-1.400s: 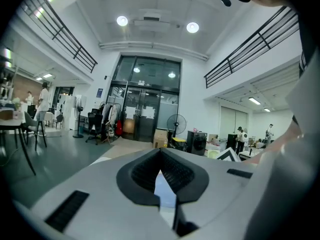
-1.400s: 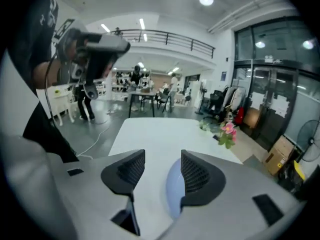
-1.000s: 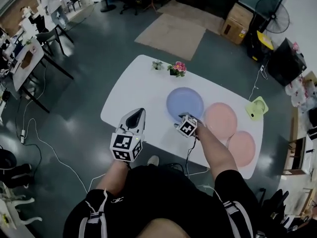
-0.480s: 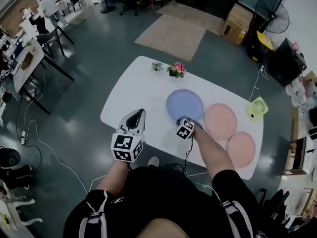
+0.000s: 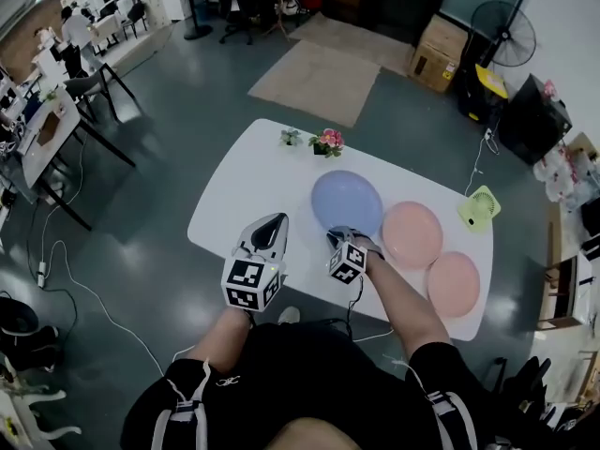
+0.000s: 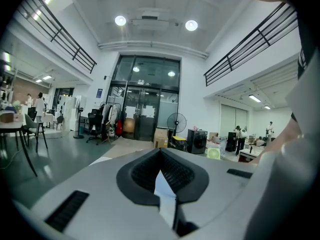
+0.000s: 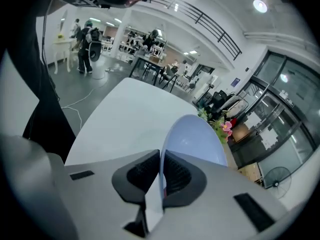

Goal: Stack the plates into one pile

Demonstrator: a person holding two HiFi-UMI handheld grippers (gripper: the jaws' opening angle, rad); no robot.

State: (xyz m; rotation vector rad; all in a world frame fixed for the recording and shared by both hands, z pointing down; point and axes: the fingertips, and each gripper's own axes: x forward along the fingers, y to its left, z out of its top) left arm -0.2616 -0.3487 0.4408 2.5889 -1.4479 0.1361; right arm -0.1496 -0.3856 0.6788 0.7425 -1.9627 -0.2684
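Closes the fingers of the right gripper [image 5: 336,236] on the near rim of the blue plate [image 5: 349,200], mid surface [image 5: 246,181], beside two pink plates [image 5: 411,234] [image 5: 454,284]; holds the fingers of the left gripper [image 5: 275,221] together, empty.

The tabletop [image 5: 253,181] is looking plain white. The blue plate [image 5: 347,202] is reading pale periwinkle, no pattern, while both pink plates [image 5: 412,234] [image 5: 454,284] are coming across salmon. The fan [image 5: 479,206] is glowing lime green, and the flowers [image 5: 328,142] are popping pink.
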